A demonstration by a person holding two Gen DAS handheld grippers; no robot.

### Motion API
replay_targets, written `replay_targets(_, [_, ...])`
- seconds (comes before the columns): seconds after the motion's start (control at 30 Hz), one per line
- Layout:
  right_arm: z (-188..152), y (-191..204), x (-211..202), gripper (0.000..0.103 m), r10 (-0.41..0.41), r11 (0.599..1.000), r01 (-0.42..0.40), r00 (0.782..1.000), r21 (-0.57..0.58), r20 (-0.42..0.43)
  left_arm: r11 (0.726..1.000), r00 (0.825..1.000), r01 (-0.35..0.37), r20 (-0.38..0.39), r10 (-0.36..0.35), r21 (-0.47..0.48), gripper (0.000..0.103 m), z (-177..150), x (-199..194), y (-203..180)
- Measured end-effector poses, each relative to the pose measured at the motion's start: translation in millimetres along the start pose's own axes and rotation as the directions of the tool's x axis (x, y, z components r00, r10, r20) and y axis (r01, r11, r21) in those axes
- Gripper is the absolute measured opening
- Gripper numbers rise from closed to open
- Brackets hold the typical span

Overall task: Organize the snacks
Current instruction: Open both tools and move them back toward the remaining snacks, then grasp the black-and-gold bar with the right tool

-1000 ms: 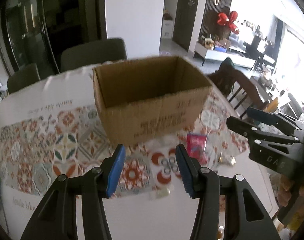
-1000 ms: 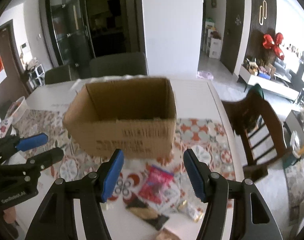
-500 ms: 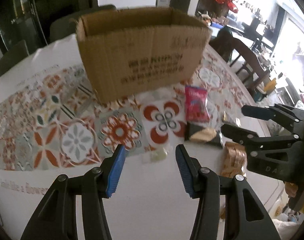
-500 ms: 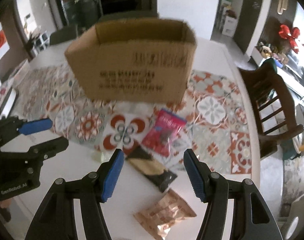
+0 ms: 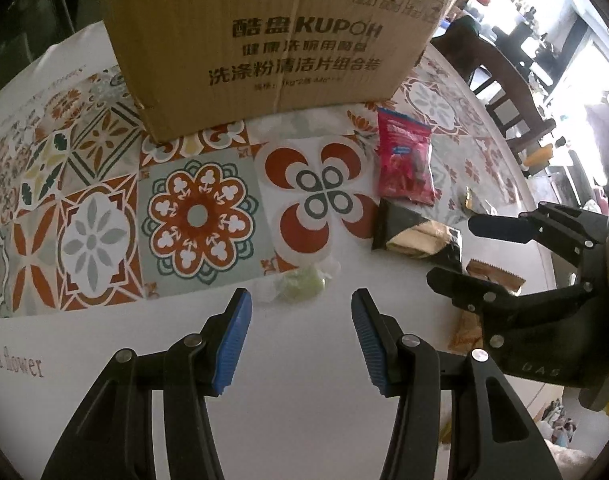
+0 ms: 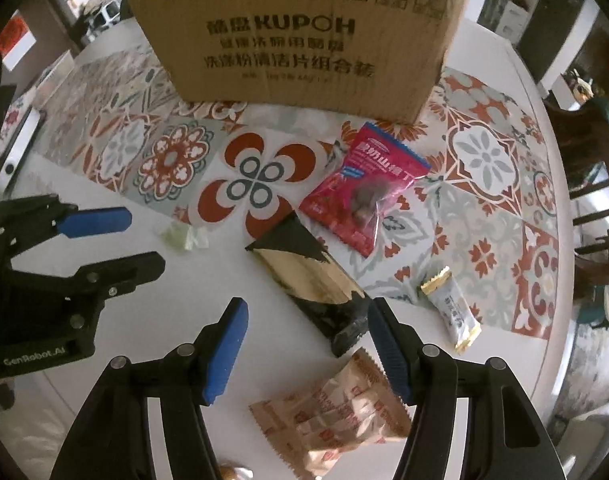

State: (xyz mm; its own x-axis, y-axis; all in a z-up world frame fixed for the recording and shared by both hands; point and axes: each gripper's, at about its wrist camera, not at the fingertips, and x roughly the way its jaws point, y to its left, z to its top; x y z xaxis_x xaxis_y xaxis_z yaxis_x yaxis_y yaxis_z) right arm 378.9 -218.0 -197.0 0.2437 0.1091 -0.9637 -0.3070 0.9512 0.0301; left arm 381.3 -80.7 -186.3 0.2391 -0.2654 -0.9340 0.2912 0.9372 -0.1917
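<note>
Left gripper at bottom centre of its view, jaws apart, nothing between them. Just beyond its tips, a pale green candy on the white table. Right gripper at bottom centre of its own view, jaws apart, hanging over the black-gold packet; tan wrapper between the fingers lower down. Small white-gold sachet right of centre. Red snack bag mid-frame on the patterned cloth. Cardboard box top centre, farthest.
</note>
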Motion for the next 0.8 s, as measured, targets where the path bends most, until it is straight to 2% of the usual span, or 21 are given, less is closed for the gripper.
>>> replay_targets(0.27, [10,-3,13,0.063,0.006,0.999,-0.007,1.0,-0.042,-0.026,0.999,0.999,0.006,-0.041,-0.008,-0.048,0.051,8,20,3])
replay_targets(0.5, [12,-1,22,0.063,0.036,0.997,-0.039,0.999,-0.063,-0.04,0.999,0.999,-0.016,-0.041,0.014,-0.044,0.051,13,27,-1])
replay_targets(0.63, [13,-3,27,0.063,0.044,0.998,-0.046,0.998,-0.052,-0.046,0.998,0.999,-0.048,-0.027,0.048,-0.03,0.042,12,28,-3])
replay_targets(0.67, [13,-4,28,0.062,0.044,0.998,-0.046,0.998,-0.044,-0.043,0.999,0.999,-0.045,-0.024,0.044,-0.029,0.041,11,27,-3])
replay_targets(0.8, [9,-2,25,0.047,0.03,0.998,-0.031,0.999,-0.059,-0.026,0.999,0.999,-0.028,-0.016,0.027,-0.037,0.035,7,26,-2])
